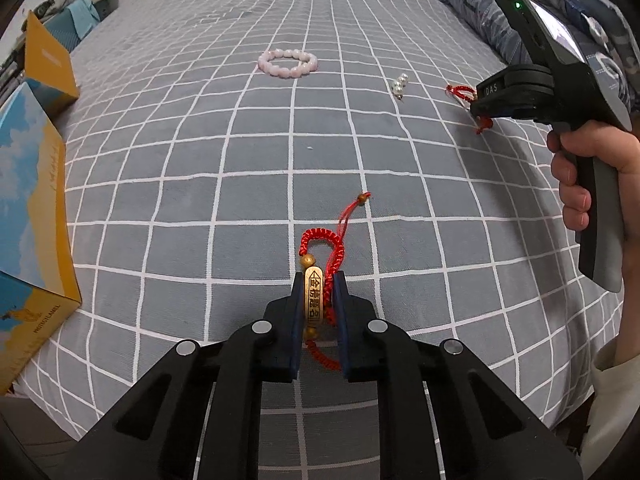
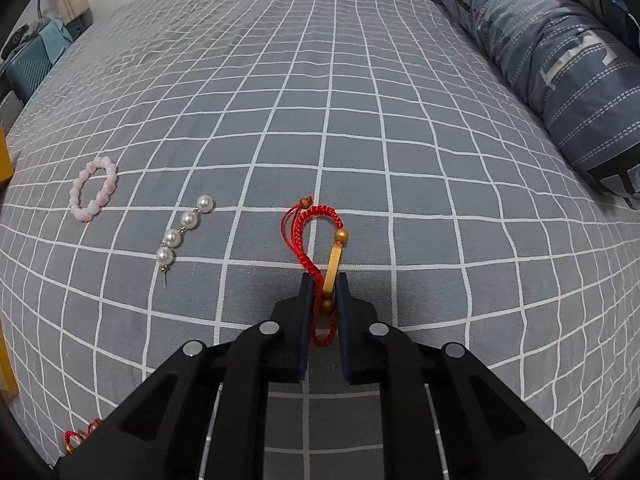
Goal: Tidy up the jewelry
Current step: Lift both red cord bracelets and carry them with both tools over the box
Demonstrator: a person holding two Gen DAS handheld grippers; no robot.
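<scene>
Both grippers, L (image 1: 318, 280) & R (image 2: 322, 280), have jaws pinching a red cord bracelet (image 1: 320, 264) each, low over the bed (image 1: 240, 140). Thin cord could slip out if you swing fast.

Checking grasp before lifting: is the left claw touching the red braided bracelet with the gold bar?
Touching. The left wrist view shows the left claw closed on the red braided bracelet with the gold bar, both fingers pressing its sides.
</scene>
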